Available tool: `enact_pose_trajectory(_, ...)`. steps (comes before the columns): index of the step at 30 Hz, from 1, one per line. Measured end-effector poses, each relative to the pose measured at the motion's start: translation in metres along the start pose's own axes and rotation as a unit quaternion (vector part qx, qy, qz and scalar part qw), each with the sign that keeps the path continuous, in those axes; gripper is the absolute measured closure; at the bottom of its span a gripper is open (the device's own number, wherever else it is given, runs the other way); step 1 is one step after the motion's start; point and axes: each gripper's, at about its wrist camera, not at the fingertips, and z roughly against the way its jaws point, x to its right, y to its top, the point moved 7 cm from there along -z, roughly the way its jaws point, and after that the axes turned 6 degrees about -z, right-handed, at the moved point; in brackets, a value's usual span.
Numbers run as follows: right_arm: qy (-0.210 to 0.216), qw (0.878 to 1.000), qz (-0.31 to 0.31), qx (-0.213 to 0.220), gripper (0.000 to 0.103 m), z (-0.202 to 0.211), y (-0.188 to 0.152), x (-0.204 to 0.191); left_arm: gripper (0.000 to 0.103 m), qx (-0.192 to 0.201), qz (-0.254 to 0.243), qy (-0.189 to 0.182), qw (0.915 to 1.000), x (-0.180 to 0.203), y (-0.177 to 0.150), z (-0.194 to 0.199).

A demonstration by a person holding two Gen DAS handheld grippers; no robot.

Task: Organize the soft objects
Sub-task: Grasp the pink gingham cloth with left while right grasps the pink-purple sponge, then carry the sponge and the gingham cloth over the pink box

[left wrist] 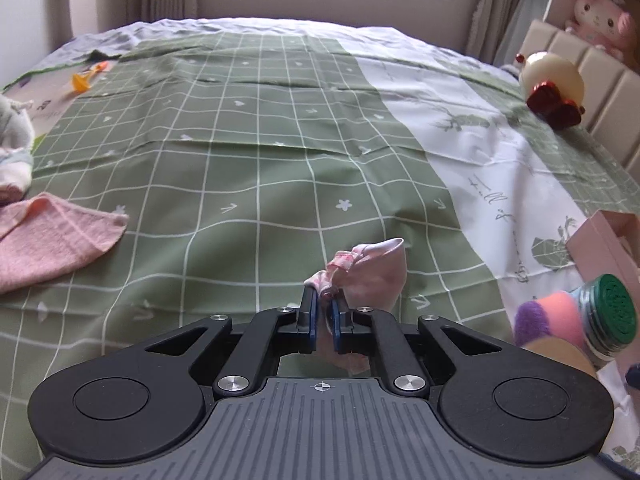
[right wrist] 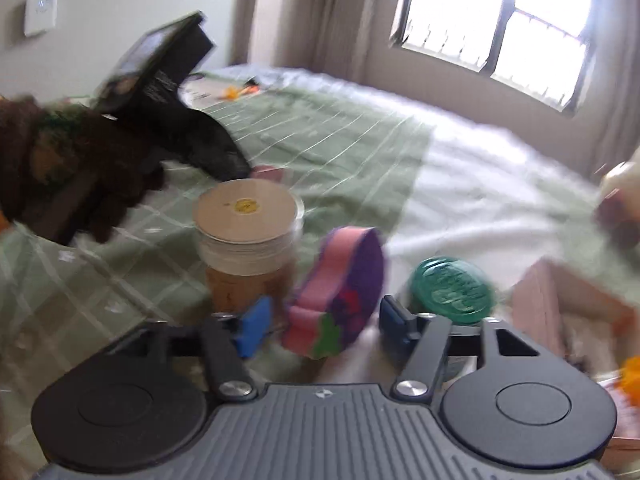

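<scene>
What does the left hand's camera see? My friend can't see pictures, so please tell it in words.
The left gripper is pinching a small pink sock above a bed with a green checked sheet. A pink towel lies to the left, and a colourful foam toy sits at the right edge.

This is a bedroom in a home. A bed (left wrist: 280, 140) with a green grid-patterned sheet spreads out ahead of the jaws, its padded headboard (left wrist: 592, 92) off to their right. Beyond the bed, a barred window (right wrist: 500, 28) hangs with curtains (right wrist: 328, 12). A pink plush toy (left wrist: 600, 16) sits above the headboard.
</scene>
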Motion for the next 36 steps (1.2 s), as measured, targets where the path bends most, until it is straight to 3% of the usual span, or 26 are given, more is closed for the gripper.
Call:
enact_pose_trajectory(7, -0.039, 0.998, 0.056, 0.004, 0.041, -0.023, -0.016, -0.024, 0.094, 0.033, 0.050, -0.013, 0.9981, -0.016, -0.039, 0.042)
enact_pose_trajectory(14, -0.092, 0.987, 0.133, 0.001, 0.042, -0.047, -0.021, -0.039, 0.093, 0.027, 0.076, -0.036, 0.9961, -0.022, -0.084, 0.067)
enact_pose_trajectory(15, -0.094, 0.986, 0.134, -0.005, 0.044, -0.051, -0.022, -0.037, 0.093, 0.024, 0.074, -0.037, 0.9963, -0.020, -0.088, 0.068)
enact_pose_trajectory(17, -0.092, 0.986, 0.137, -0.019, 0.067, -0.059, -0.023, -0.034, 0.093, 0.019, 0.071, -0.036, 0.9967, -0.018, -0.092, 0.068)
enact_pose_trajectory(20, -0.095, 0.987, 0.130, -0.019, 0.073, -0.056, -0.015, -0.024, 0.093, 0.017, 0.071, -0.027, 0.9970, -0.016, -0.095, 0.070)
enact_pose_trajectory(27, -0.068, 0.995, 0.065, 0.037, 0.073, 0.010, 0.051, 0.022, 0.093, 0.045, 0.051, -0.011, 0.9976, 0.006, -0.069, 0.101)
enact_pose_trajectory(32, -0.026, 0.995, 0.014, 0.091, 0.073, 0.074, 0.109, 0.070, 0.093, 0.093, 0.029, -0.011, 0.9951, 0.039, -0.023, 0.139)
enact_pose_trajectory(36, -0.019, 0.992, -0.021, 0.119, 0.073, 0.118, 0.136, 0.117, 0.093, 0.132, 0.022, -0.034, 0.9904, 0.076, 0.021, 0.167)
